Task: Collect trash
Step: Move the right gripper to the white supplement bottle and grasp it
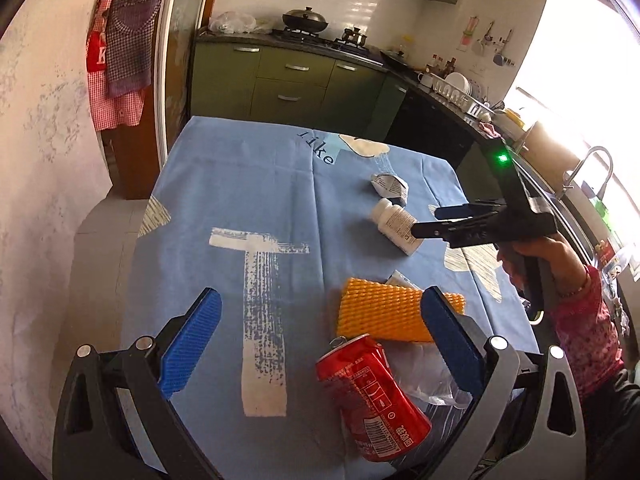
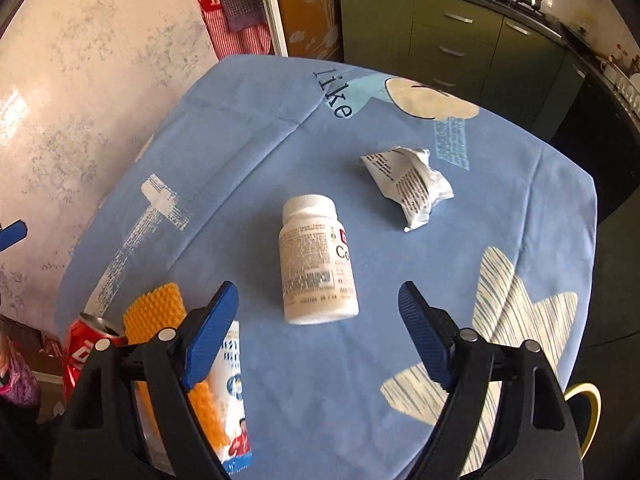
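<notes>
Trash scattered on blue tabletop (image 2: 248, 128). Risk: crushed red can (image 1: 370, 396) may skid off the near edge if nudged (it lies there, between the spread, empty left tongs (image 1: 320, 344)); white bottle (image 2: 316, 264), on its side, could roll. It lies just ahead of spread, empty right tongs (image 2: 318, 316)

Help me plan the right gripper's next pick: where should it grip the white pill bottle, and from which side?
Grip the white pill bottle across its labelled body, coming down from above. It lies on its side on the tablecloth, cap pointing away, roughly centred ahead of the open right gripper, so the fingers can probably straddle its straight sides.
</notes>
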A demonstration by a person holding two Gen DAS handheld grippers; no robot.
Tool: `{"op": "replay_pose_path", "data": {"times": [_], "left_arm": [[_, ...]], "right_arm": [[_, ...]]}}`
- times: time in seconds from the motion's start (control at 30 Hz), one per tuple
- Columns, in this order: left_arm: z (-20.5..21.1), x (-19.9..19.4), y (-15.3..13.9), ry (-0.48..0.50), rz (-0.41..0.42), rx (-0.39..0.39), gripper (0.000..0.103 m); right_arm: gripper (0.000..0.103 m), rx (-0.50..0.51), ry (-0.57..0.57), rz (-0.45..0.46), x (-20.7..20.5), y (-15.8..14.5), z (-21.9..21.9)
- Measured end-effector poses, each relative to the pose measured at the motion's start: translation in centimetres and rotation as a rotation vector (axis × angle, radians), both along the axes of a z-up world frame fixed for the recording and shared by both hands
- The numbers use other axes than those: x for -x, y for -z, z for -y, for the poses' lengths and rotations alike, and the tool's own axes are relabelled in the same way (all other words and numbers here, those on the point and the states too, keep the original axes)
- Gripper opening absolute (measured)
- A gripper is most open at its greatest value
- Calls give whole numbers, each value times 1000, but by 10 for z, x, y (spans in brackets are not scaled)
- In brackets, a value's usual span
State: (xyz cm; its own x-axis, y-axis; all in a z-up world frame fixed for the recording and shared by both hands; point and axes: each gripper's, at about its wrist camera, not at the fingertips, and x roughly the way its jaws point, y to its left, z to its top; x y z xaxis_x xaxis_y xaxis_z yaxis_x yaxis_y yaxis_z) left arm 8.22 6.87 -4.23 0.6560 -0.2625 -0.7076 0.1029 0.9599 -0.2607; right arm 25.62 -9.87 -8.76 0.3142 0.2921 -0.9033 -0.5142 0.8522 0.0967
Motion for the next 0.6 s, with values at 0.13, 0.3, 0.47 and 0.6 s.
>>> {"op": "replay_pose_path", "data": {"times": [0.13, 0.3, 0.47, 0.6], "left_arm": [[-2, -3, 9, 5, -19, 4, 98], [-5, -6, 15, 5, -34, 6, 98], [-6, -9, 21, 3, -54, 17, 98], [0, -10, 21, 11, -58, 7, 98]], "right_arm": [[76, 68, -9, -32, -16, 19, -15], [65, 89, -13, -48, -21, 28, -21], [54, 90, -22, -61, -24, 31, -26], [45, 86, -25, -60, -26, 33, -28]]}}
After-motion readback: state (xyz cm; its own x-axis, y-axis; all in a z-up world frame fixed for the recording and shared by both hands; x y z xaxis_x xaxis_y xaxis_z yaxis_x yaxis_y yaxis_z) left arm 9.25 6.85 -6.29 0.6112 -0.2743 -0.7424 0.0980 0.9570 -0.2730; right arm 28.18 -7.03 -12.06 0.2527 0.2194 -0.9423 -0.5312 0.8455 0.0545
